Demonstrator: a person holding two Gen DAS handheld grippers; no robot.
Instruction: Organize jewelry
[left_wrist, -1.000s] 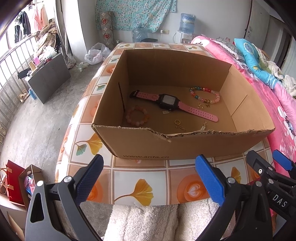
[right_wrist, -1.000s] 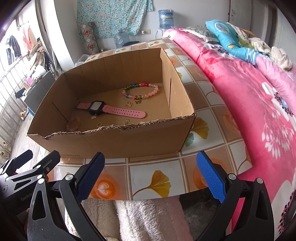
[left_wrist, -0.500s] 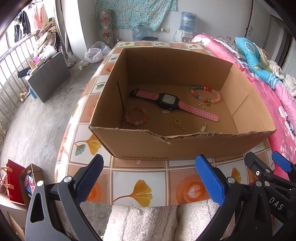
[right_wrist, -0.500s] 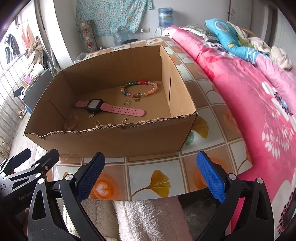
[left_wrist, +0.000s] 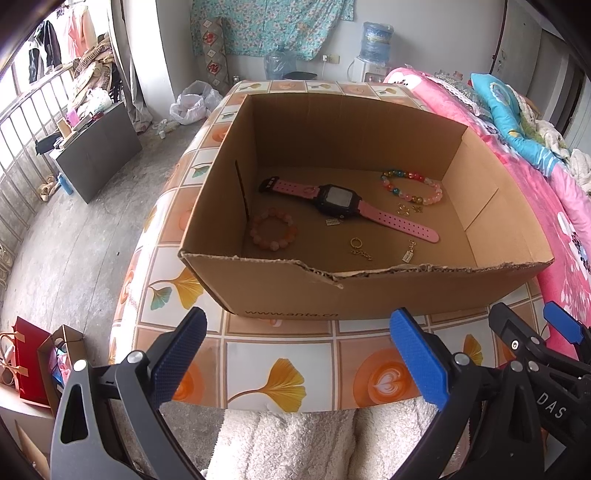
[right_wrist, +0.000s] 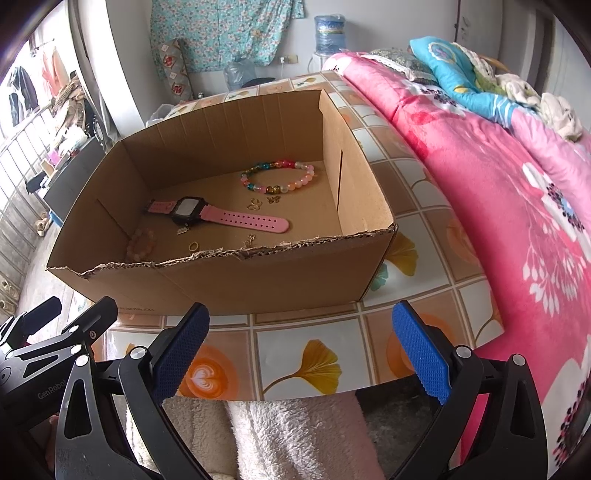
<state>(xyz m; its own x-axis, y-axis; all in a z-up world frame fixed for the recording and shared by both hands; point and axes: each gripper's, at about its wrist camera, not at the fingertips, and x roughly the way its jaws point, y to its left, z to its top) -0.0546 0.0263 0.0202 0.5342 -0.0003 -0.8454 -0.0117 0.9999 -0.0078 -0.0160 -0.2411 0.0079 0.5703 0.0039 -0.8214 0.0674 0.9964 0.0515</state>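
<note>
Nearest the cameras, the left hand-held gripper and the right hand-held gripper hover with jaws spread wide and nothing between them, just short of the counter; compared with a second ago both views have only crept slightly closer and higher. Beyond them, in the cardboard box, nothing has shifted: peach bead bracelet by the left wall, pink watch across the middle, small gold pieces near the front, multicoloured bracelet at the far right. This scene fits both an approach to sort the pieces and a withdrawal after placing them.
</note>
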